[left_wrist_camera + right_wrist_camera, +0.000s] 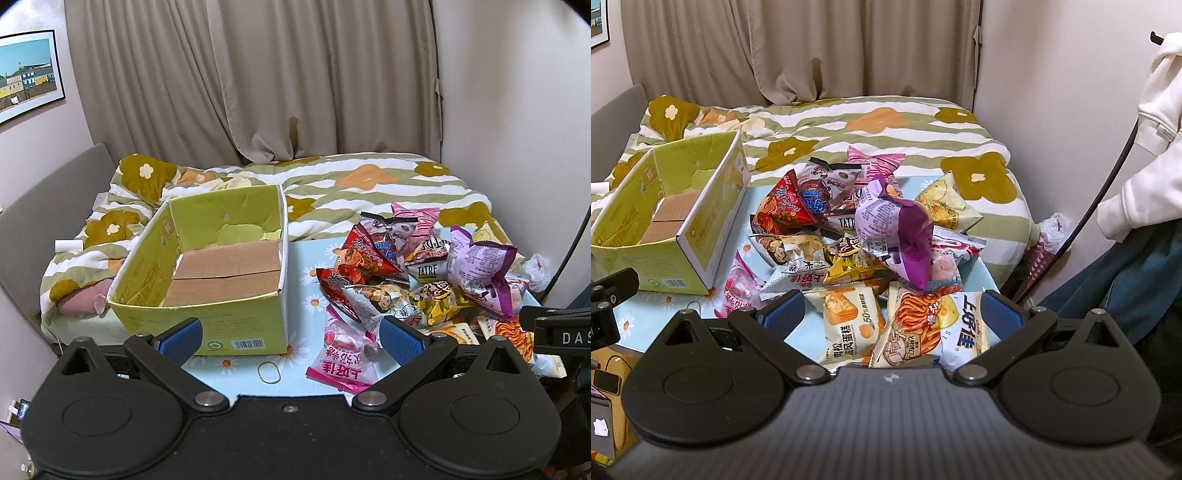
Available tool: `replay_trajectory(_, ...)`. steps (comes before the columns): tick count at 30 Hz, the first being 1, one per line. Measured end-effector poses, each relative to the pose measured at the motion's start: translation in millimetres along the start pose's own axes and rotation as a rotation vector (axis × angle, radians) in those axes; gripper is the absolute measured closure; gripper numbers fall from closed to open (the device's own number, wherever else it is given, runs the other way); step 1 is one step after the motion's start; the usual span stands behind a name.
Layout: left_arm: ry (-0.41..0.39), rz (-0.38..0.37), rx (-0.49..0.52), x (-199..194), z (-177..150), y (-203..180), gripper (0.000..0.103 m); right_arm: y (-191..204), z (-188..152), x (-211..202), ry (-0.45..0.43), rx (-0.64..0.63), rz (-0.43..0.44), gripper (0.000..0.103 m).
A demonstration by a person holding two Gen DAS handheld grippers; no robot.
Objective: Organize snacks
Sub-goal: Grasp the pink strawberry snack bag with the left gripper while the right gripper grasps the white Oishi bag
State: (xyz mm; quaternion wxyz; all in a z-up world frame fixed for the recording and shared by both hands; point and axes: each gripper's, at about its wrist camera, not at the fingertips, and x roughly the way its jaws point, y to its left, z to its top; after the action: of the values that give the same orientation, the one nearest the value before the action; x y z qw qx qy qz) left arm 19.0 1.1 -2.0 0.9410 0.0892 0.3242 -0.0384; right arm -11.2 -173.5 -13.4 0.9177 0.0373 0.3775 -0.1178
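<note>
Over the counter's near edge the right tool [892,314] hangs wide and empty above a cream cake packet [846,325]; pinch it flat by the middle, then carry it to the empty green cardboard box [687,236] at the left. The left tool [290,339] is wide too.

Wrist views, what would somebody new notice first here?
First, the heap of snack bags on the light blue floral tabletop, crowned by a crumpled purple bag. To its left stands an open yellow-green cardboard box with nothing in it yet. Both the left gripper and the right gripper hang open and hold nothing.
</note>
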Motion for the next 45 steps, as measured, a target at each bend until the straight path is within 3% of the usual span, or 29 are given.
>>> replay_trajectory(21,-0.010,-0.028,0.014,-3,3,-1,0.000,1,2,-2,0.001,-0.005,0.003,0.000)
replay_trajectory(26,0.018,-0.034,0.031,6,8,-2,0.000,0,4,1,0.015,0.004,-0.003,0.000)
replay_trajectory(33,0.095,-0.084,0.083,55,9,-8,0.000,-12,3,26,0.064,0.019,-0.032,0.000)
replay_trajectory(38,0.141,-0.162,0.128,103,-5,-20,0.000,-30,-5,61,0.122,0.061,-0.052,0.000)
replay_trajectory(45,0.221,-0.211,0.214,161,-28,-37,0.000,-54,-22,112,0.213,0.133,-0.064,0.000)
